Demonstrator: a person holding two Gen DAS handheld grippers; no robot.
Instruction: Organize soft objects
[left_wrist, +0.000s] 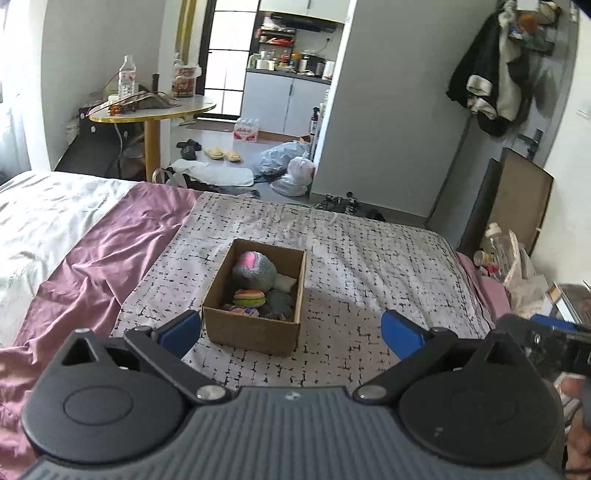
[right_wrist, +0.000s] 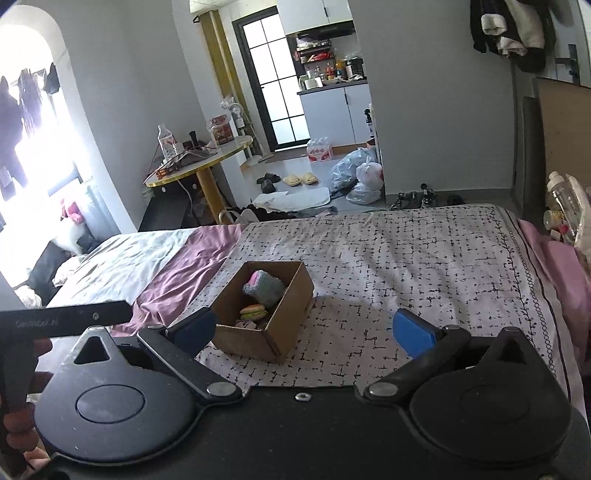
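Blue pads are seen spread wide on the left gripper (left_wrist: 291, 334), which is released and holds nothing; it is held over the patterned cloth (left_wrist: 369, 266) with the cardboard box (left_wrist: 251, 330) just ahead, nearer its left pad. The right gripper (right_wrist: 314, 332) is likewise spread apart and empty, and its left pad is seen just in front of a near corner of the same box (right_wrist: 251, 339). The box is set on the patterned cloth (right_wrist: 406, 258) on the bed and is open at the top. Inside it, a small burger toy (left_wrist: 249, 297) is seen near the front, with a dark soft item (left_wrist: 279, 301) beside it and a grey and pink plush toy (left_wrist: 255, 271) behind them. From the right wrist the burger toy (right_wrist: 253, 312) and the plush toy (right_wrist: 264, 288) are also made out in the box. A purple sheet (left_wrist: 92, 266) is spread to the left of the cloth. Farther off, a round table (left_wrist: 155, 109) with a water bottle (left_wrist: 127, 77) is seen, and plastic bags (left_wrist: 288, 166) are left on the floor.
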